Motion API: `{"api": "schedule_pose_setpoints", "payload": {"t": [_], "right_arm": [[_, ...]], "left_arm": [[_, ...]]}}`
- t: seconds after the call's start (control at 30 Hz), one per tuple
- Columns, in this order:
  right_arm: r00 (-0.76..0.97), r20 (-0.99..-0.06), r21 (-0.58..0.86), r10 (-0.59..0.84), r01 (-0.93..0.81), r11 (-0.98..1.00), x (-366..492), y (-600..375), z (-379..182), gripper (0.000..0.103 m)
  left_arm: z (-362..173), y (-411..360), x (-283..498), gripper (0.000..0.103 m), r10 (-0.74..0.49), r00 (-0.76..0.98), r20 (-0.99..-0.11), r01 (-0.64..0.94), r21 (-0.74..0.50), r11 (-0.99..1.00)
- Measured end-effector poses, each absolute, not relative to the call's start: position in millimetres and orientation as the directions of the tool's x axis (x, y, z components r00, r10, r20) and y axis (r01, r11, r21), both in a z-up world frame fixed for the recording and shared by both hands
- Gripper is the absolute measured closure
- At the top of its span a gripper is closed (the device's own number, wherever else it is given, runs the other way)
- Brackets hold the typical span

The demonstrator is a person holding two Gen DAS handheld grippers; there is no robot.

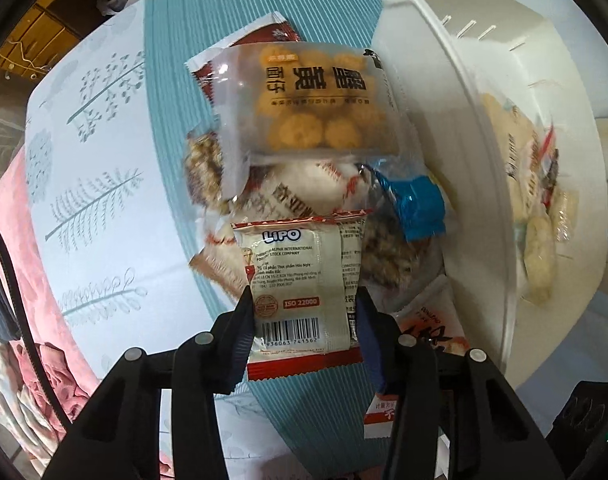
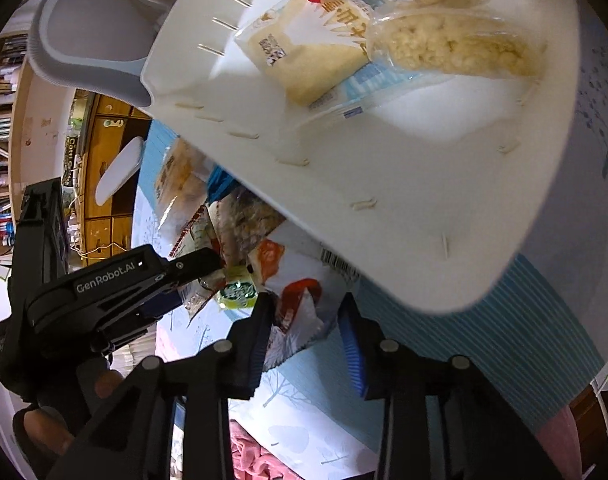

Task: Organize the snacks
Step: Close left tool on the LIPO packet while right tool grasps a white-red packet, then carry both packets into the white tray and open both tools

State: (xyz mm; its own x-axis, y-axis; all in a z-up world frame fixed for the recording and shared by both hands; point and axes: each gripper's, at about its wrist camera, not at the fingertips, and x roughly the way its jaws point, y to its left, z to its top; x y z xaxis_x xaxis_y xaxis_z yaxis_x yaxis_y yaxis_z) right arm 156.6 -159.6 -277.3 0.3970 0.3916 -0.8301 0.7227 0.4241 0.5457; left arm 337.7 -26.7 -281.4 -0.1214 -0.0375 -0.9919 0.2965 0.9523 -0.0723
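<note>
Fingers of the left gripper [image 1: 304,312] pinch a cream Lipo packet [image 1: 301,280] by its 2 side edges, barcode end nearest the camera. Just past it, more snacks lie heaped on a teal striped mat [image 1: 171,80]: a white wrapped bun [image 1: 299,188], a blue wrapper [image 1: 418,208], and a clear bag of round golden puffs [image 1: 312,100] farthest off. A white basket [image 1: 436,92] stands to the right of the heap with packets inside.

Fingers of the right gripper [image 2: 304,340] are spread apart around the corner of a white and orange bag [image 2: 299,300], not pressing it. Beyond sits a small green packet [image 2: 237,292], with the basket's rim overhead.
</note>
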Motion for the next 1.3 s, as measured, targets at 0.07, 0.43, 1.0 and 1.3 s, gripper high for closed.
{"api": "schedule_pose_setpoints", "payload": {"t": [0.07, 0.43, 1.0, 1.3], "right_arm": [[0.406, -0.83, 0.549, 0.382, 0.715, 0.432, 151, -156, -270, 0.07], [0.462, -0.821, 0.571, 0.336, 0.656, 0.494, 124, -133, -235, 0.07], [0.588, -0.771, 0.578, 0.244, 0.483, 0.658, 71, -109, -180, 0.07], [0.62, -0.764, 0.507, 0.177, 0.408, 0.76, 66, -140, -157, 0.07]], "left_arm": [[-273, -15, 328, 0.058, -0.051, -0.111, -0.993, 0.292, -0.081, 0.953], [-221, 41, 267, 0.058, -0.176, -0.037, -0.984, 0.28, -0.179, 0.943], [-192, 81, 188, 0.057, -0.398, 0.112, -0.911, 0.222, -0.367, 0.903], [-186, 67, 165, 0.057, -0.473, 0.106, -0.875, 0.183, -0.45, 0.874]]}}
